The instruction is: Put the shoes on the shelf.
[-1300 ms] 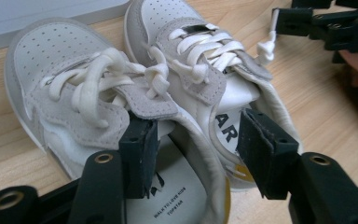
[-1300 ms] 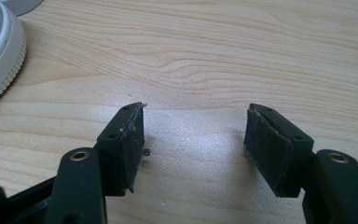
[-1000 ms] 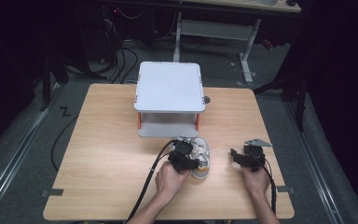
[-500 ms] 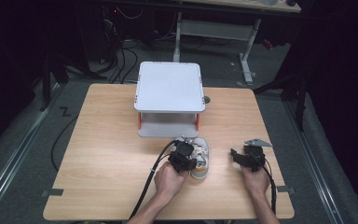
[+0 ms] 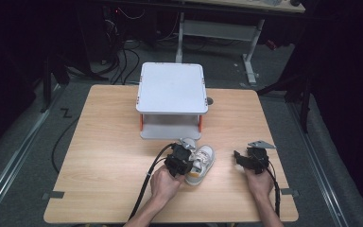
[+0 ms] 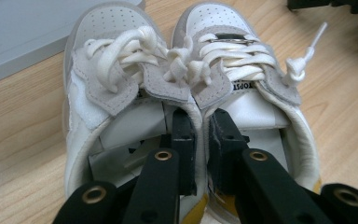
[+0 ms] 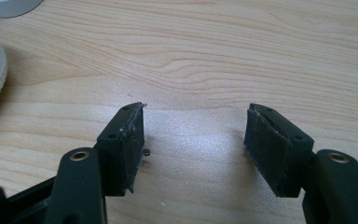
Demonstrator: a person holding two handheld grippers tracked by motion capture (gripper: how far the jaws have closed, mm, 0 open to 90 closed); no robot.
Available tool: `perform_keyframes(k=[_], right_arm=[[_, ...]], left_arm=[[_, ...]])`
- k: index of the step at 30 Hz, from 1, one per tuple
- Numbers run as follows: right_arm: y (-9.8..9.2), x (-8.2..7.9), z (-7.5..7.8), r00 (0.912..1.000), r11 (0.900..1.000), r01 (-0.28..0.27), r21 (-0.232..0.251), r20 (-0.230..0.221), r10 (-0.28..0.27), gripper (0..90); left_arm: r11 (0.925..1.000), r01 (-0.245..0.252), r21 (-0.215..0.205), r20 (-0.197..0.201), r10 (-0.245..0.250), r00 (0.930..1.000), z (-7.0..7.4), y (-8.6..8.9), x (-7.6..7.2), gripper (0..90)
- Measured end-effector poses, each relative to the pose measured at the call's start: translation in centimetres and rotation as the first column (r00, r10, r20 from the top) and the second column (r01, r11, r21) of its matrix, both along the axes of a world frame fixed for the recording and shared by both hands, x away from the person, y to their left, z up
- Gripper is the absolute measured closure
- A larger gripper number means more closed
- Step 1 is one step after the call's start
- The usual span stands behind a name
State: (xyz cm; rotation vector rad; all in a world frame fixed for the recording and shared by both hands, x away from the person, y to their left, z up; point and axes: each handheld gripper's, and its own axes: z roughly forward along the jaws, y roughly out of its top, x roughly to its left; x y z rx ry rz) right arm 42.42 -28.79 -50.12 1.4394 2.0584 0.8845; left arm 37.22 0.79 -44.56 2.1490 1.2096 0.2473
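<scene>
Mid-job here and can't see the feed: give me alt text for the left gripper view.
The left gripper has just closed on the touching inner collars of a pair of small white sneakers, one jaw inside each shoe. The shoes sit side by side on the wooden table, laces tied, toes pointing away toward a grey shelf unit.

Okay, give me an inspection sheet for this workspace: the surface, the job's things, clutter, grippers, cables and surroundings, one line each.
Surface: light wooden table, tape tabs at its front corners.
Job's things: pair of small white-and-grey lace-up sneakers, side by side, toes toward the grey two-tier shelf with orange posts.
Clutter: nothing seen.
Grippers: left gripper has just closed, one jaw inside each shoe, pinching the two inner collars together; right gripper open over bare wood, holding nothing.
Cables: black cable trails from left gripper off the table's front edge; another runs along the right forearm.
Surroundings: dark floor, loose wires, a desk frame behind.
</scene>
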Motion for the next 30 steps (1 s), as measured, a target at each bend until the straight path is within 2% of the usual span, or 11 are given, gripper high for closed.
perform_keyframes(k=[7, 11, 18, 20, 22, 26, 30], right_arm=[[0.0, 0.0, 0.0, 1.0, 1.0, 0.0, 0.0, 0.0, 0.0, 37.9], [0.0, 0.0, 0.0, 1.0, 1.0, -0.002, 0.0, 0.0, 0.002, 38.3], [0.2, -0.1, 0.0, 0.9989, 0.999, -0.046, -0.001, 0.008, 0.046, 48.6], [0.5, -0.1, 0.1, 0.9981, 0.998, -0.057, -0.024, 0.022, 0.058, 51.9], [0.8, 0.0, 0.3, 0.9975, 0.997, -0.07, -0.031, 0.006, 0.07, 54.9], [1.4, 0.0, 1.6, 0.9933, 0.993, -0.115, 0.014, 0.012, 0.115, 61.5], [2.0, -0.2, 3.6, 0.9828, 0.982, -0.173, 0.08, 0.079, 0.167, 71.9]], left_arm=[[0.9997, 0.016, -0.019, 0.015, -0.016, 0.9998, 0.4, 0.6, -0.4, 82.7], [0.9995, 0.012, -0.028, 0.037, -0.011, 0.9993, 1.0, 1.2, -0.6, 82.7], [0.9989, -0.031, -0.034, 0.073, 0.034, 0.9968, 2.0, 3.1, -0.1, 82.7], [0.9982, -0.049, -0.033, 0.081, 0.052, 0.9954, 2.1, 3.6, 0.3, 82.7], [0.9975, -0.065, -0.03, 0.089, 0.067, 0.9938, 2.2, 4.2, 0.7, 82.6], [0.9938, -0.103, -0.043, 0.102, 0.107, 0.9891, 2.2, 5.1, 1.7, 82.7], [0.9891, -0.138, -0.051, 0.106, 0.143, 0.9841, 1.9, 5.9, 2.7, 82.6]])
